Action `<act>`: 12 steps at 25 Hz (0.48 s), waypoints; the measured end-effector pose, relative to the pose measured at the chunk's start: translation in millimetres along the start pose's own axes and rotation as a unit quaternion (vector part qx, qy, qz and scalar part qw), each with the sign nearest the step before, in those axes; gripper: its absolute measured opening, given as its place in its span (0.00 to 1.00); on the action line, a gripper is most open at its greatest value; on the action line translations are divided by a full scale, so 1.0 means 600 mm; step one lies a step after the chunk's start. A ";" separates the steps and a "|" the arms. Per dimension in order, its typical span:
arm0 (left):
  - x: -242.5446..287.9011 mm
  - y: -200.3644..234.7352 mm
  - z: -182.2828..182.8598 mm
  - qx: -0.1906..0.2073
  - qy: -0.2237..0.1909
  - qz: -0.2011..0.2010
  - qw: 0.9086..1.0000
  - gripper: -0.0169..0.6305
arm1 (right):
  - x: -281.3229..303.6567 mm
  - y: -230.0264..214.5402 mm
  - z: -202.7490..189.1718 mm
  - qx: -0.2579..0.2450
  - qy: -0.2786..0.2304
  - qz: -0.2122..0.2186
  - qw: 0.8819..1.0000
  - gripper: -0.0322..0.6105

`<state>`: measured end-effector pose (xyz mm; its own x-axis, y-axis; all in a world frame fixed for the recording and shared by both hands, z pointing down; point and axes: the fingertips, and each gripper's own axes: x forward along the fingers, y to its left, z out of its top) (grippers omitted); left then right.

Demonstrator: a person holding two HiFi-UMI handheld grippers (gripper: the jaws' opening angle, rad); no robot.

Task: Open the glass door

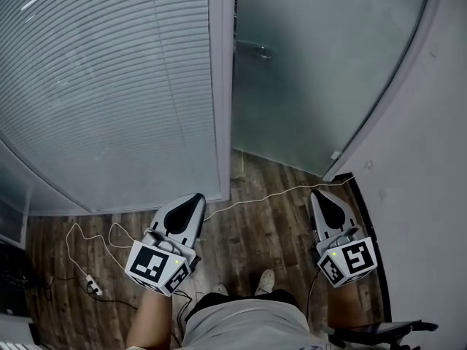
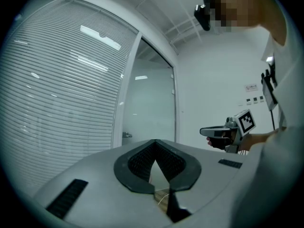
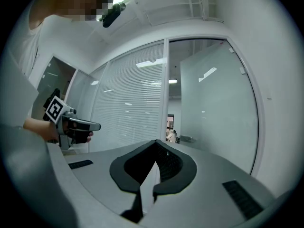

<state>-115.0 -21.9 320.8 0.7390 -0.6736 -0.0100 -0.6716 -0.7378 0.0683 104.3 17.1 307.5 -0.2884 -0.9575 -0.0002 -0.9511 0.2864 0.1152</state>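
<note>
The frosted glass door point(image 1: 314, 71) stands ahead of me, hung on the right. A narrow gap shows between it and the white frame post point(image 1: 222, 86). Its metal handle point(image 1: 257, 49) sits near that edge, far from both grippers. The handle point(image 2: 126, 135) also shows in the left gripper view, and the handle point(image 3: 186, 138) in the right gripper view. My left gripper point(image 1: 197, 197) and right gripper point(image 1: 319, 195) are held level over the wooden floor. Both are short of the door, shut and holding nothing. Through the gap point(image 3: 172, 127) I see a room beyond.
A glass wall with closed blinds point(image 1: 109, 86) runs left of the post. A white wall point(image 1: 430, 159) closes the right side. A thin white cable point(image 1: 277, 193) crosses the floor at the threshold, and a power strip point(image 1: 91, 286) lies at the lower left.
</note>
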 end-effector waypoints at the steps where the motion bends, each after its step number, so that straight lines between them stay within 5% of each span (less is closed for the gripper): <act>1: 0.003 0.002 0.002 -0.001 -0.001 0.002 1.000 0.03 | 0.004 -0.002 0.001 -0.002 0.001 0.001 1.000 0.05; 12: 0.030 -0.003 0.005 -0.006 -0.004 0.004 1.000 0.03 | 0.011 -0.028 -0.002 -0.006 0.008 0.002 1.000 0.05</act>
<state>-100.4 -32.8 317.5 0.7326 -0.6805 -0.0172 -0.6774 -0.7313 0.0794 118.7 5.7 306.8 -0.2899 -0.9569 0.0163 -0.9487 0.2896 0.1269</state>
